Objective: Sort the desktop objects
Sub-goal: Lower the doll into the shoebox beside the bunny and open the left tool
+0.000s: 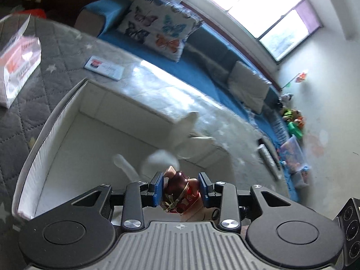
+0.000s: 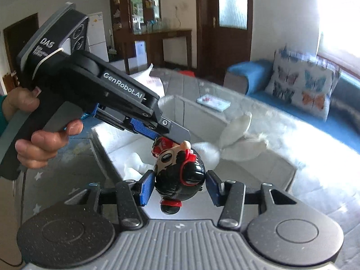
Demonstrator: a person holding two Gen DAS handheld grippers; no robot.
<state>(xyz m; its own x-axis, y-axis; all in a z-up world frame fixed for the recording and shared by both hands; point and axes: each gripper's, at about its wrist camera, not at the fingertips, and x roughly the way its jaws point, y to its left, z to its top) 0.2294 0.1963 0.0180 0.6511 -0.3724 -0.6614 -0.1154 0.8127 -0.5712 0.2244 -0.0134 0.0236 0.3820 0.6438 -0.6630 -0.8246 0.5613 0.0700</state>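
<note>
My left tool (image 1: 180, 189) pinches the doll figurine (image 2: 177, 171) by its red body, head-down above the white storage box (image 1: 56, 121). My right tool (image 2: 178, 185) is spread around its black head, at 6 o'clock. If left lets go early, it may drop crooked onto the white plush toy (image 2: 225, 144).

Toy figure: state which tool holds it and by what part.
The left tool grips the toy figure by its red body. The right tool flanks the black-haired head, its fingers apparently apart from it.
</note>
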